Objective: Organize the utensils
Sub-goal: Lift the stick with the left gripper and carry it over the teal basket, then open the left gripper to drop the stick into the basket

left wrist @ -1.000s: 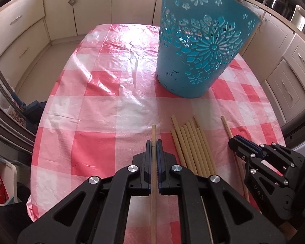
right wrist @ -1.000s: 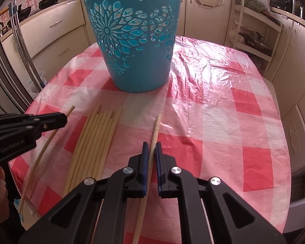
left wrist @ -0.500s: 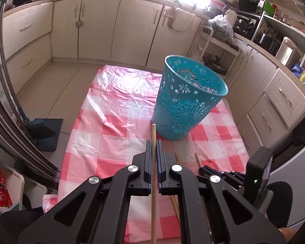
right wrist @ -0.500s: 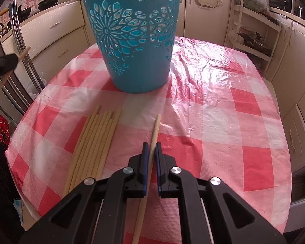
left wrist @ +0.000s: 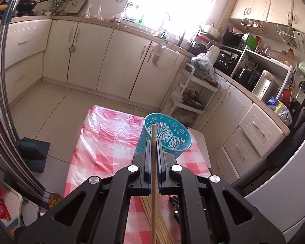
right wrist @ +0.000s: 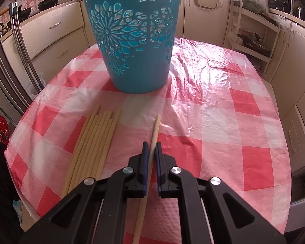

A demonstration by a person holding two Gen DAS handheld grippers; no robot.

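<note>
My left gripper [left wrist: 154,142] is shut on a single wooden chopstick [left wrist: 153,130] and hangs high over the table, pointing down at an angle. The chopstick's tip shows in front of the teal cut-out basket [left wrist: 172,140] below. Beneath the jaws lies part of the loose chopstick bundle [left wrist: 147,209]. In the right wrist view my right gripper [right wrist: 151,145] is low over the checked tablecloth [right wrist: 223,122], shut on another chopstick [right wrist: 156,126] whose tip points toward the basket [right wrist: 136,40]. The bundle [right wrist: 93,142] lies just left of it.
Cream cabinets [left wrist: 87,57] line the room, and a white shelf cart [left wrist: 193,93] stands beyond the table. A dark dustpan [left wrist: 33,152] sits on the floor at left. A steel fridge edge [right wrist: 6,61] is near the table's left side.
The left gripper has risen well above the table with its chopstick, so the basket now looks small beneath it, and it has left the right wrist view. The right gripper has stayed still.
</note>
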